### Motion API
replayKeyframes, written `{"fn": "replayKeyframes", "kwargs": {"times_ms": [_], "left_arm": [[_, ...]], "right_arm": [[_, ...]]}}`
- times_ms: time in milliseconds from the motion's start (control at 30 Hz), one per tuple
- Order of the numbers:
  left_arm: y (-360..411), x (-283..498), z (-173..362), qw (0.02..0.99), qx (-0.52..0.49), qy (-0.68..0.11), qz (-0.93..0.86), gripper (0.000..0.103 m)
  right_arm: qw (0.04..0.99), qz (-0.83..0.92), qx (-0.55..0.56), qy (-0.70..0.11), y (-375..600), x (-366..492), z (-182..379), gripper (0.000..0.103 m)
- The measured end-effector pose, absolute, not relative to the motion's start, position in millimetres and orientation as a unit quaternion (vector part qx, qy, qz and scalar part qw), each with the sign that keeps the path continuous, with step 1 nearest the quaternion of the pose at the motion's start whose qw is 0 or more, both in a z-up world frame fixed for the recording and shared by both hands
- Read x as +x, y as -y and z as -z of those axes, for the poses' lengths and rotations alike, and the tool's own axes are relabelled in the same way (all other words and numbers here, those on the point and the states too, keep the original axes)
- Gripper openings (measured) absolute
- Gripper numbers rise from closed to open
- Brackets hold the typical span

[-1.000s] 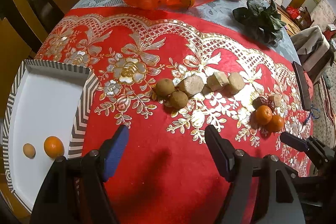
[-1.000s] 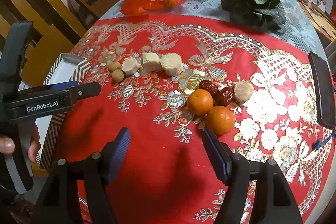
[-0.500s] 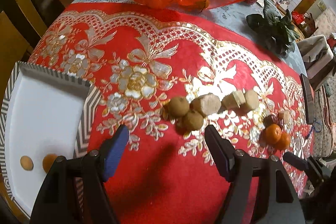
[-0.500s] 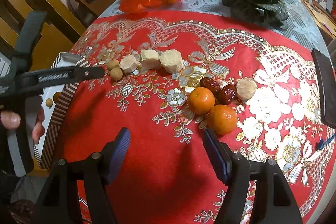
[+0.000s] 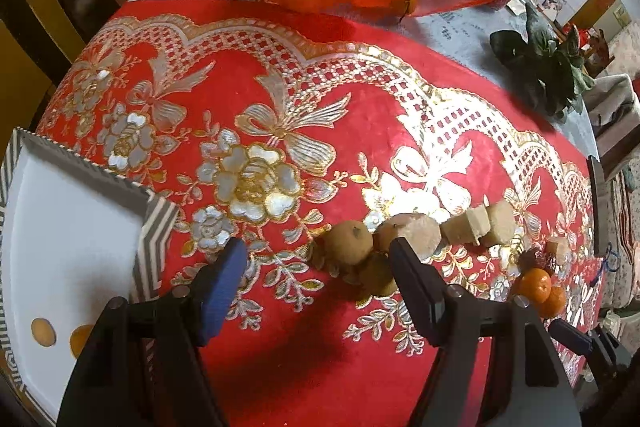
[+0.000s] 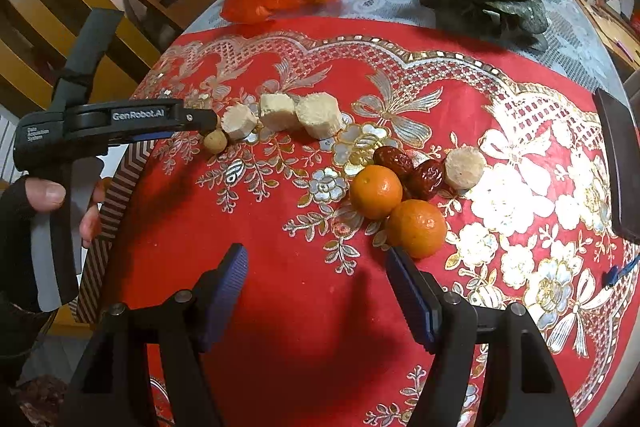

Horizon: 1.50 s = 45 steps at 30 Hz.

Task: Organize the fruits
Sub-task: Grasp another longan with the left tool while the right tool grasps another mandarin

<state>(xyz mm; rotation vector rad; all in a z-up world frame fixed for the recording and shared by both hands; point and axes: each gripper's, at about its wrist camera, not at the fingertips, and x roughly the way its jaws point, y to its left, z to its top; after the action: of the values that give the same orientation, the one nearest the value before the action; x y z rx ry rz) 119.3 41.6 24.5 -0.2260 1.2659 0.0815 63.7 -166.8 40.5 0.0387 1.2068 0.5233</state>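
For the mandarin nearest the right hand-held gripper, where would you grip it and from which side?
Grip the near mandarin across its widest middle, coming down from above on its near side. It is round, so any width serves, but the other mandarin touches its far-left side and the red dates lie beyond; the near and right sides are clear.

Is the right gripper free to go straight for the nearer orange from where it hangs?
Probably yes. The right gripper is open and empty, and the nearer orange lies just beyond its right fingertip with only bare red cloth between.
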Motion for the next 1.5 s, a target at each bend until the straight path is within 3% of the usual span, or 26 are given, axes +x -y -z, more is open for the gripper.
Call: {"fn": "replayKeyframes", "kwargs": {"times_ms": [133,200,300,733,1033,1233,1367,1500], "left_arm": [[-41,123,-23,0.801,-0.102,-0.588,-0.04,0.06],[-40,123,-22,0.801,-0.096,-0.589,-0.038,0.04],[-39,121,-18,0.797,-0.089,-0.597,-0.035,0.03],[-55,111,-16,0.793,-0.104,-0.599,-0.028,0.031],[-64,109,-14,0.793,-0.11,-0.598,-0.034,0.038],[-57,116,-17,0.796,-0.096,-0.597,-0.04,0.038],[-54,116,-17,0.799,-0.082,-0.594,-0.047,0.025],[-56,116,-16,0.798,-0.087,-0.594,-0.05,0.025]], "right_arm": [[0.788,-0.246,0.02,-0.565,168,66,-37,0.076],[0.787,-0.248,0.021,-0.565,169,66,-35,0.076],[0.787,-0.251,0.037,-0.562,171,68,-34,0.076],[0.802,-0.231,0.052,-0.548,172,96,-31,0.076],[0.804,-0.233,0.027,-0.546,163,105,-29,0.074],[0.811,-0.228,-0.021,-0.538,158,105,-27,0.058],[0.813,-0.226,-0.014,-0.536,171,106,-29,0.032],[0.808,-0.235,-0.008,-0.54,176,104,-29,0.032]]}}
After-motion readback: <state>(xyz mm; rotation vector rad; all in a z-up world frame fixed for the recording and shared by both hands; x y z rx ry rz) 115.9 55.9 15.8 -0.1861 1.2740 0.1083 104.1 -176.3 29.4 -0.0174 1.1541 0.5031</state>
